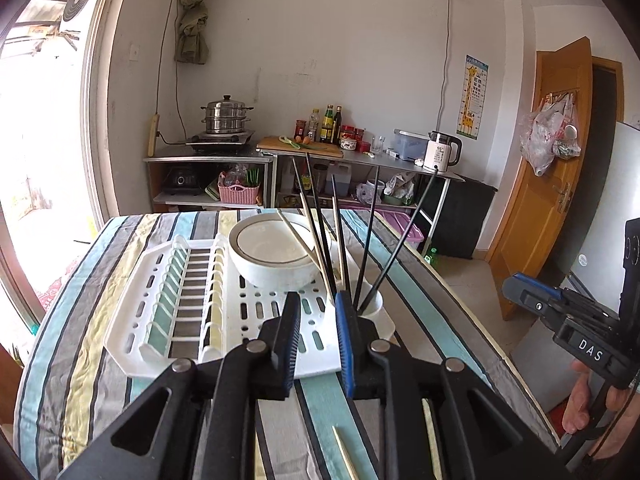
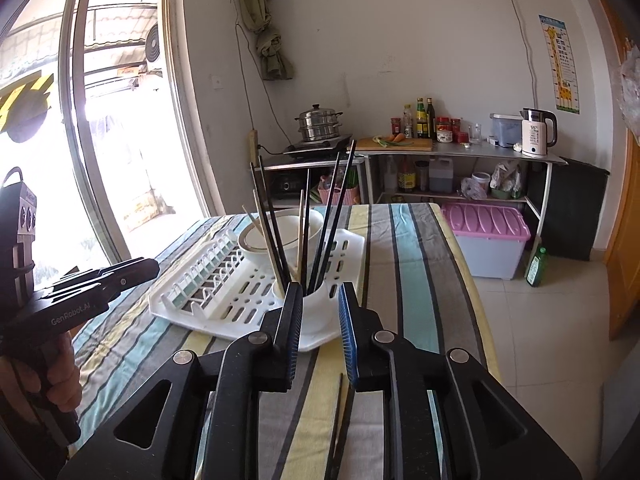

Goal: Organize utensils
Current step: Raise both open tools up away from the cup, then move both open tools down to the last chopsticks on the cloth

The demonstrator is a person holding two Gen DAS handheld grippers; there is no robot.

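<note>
Striped tablecloth (image 1: 100, 344) carries a white drying rack (image 1: 160, 312) with a bowl (image 1: 272, 252); most chopsticks (image 2: 276, 236) already stand in the rack's white cup (image 2: 316, 308) at its near corner. Left gripper (image 1: 318, 334) and right gripper (image 2: 320, 328) both hover part-open and empty. Loose chopsticks (image 1: 346, 454) lie at the near edge under the tongs, so the next move probably calls for lowering to pinch one; the upright bundle crowds the cup mouth.

The tablecloth (image 1: 120, 248) is striped in teal, grey, pale yellow and black. On it sit a white dish rack (image 1: 132, 312), a white bowl (image 1: 276, 268) with a dark rim line, and black and tan chopsticks (image 2: 320, 224). The storage bin's lid (image 2: 486, 220) is pink.
</note>
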